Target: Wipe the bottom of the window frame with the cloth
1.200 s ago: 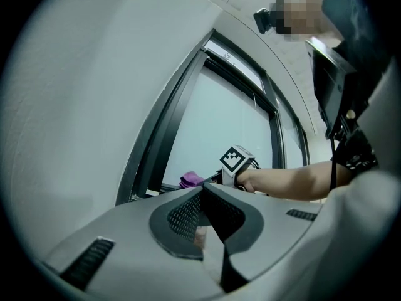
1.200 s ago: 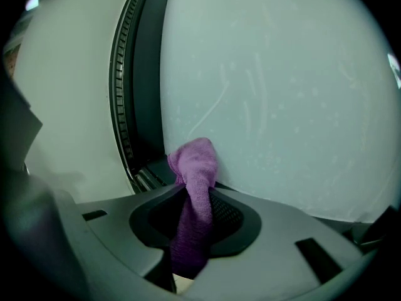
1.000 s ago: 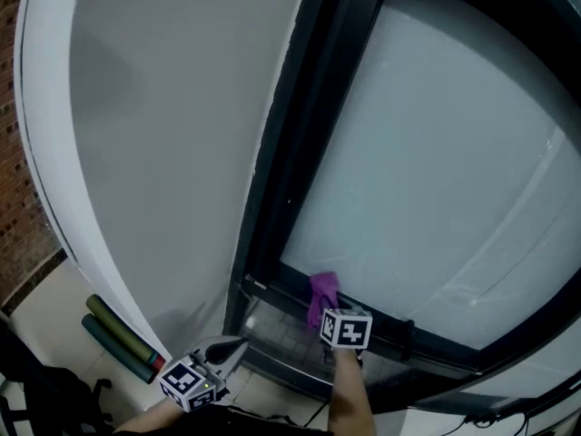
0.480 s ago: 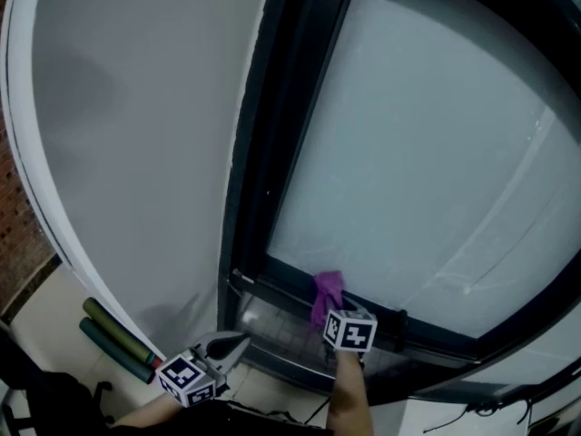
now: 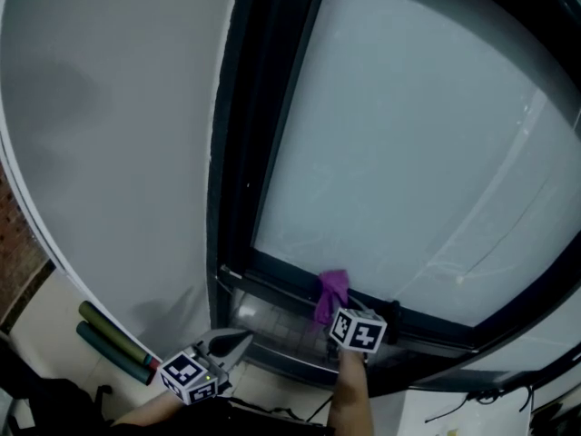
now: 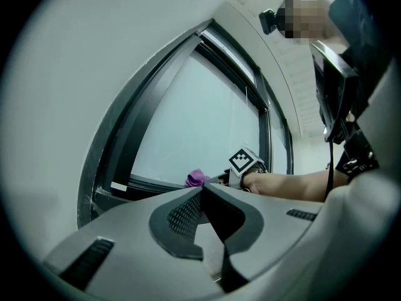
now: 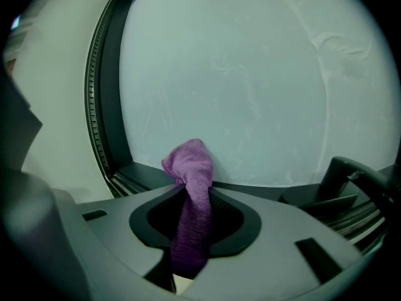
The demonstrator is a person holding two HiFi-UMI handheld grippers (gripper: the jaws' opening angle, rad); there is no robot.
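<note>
Right gripper (image 7: 191,196) clamped on purple cloth (image 7: 190,162), forearm (image 5: 350,396) stretched straight forward; cloth tip up against bottom of window frame (image 5: 272,278), at glass (image 5: 408,153) edge. Left gripper (image 6: 202,192) jaws together, nothing between (held low, left of right gripper), aimed at frame.

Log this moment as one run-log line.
right tongs: shut on purple cloth | cloth tip at window frame bottom rail | left tongs: shut, empty, off the frame
</note>
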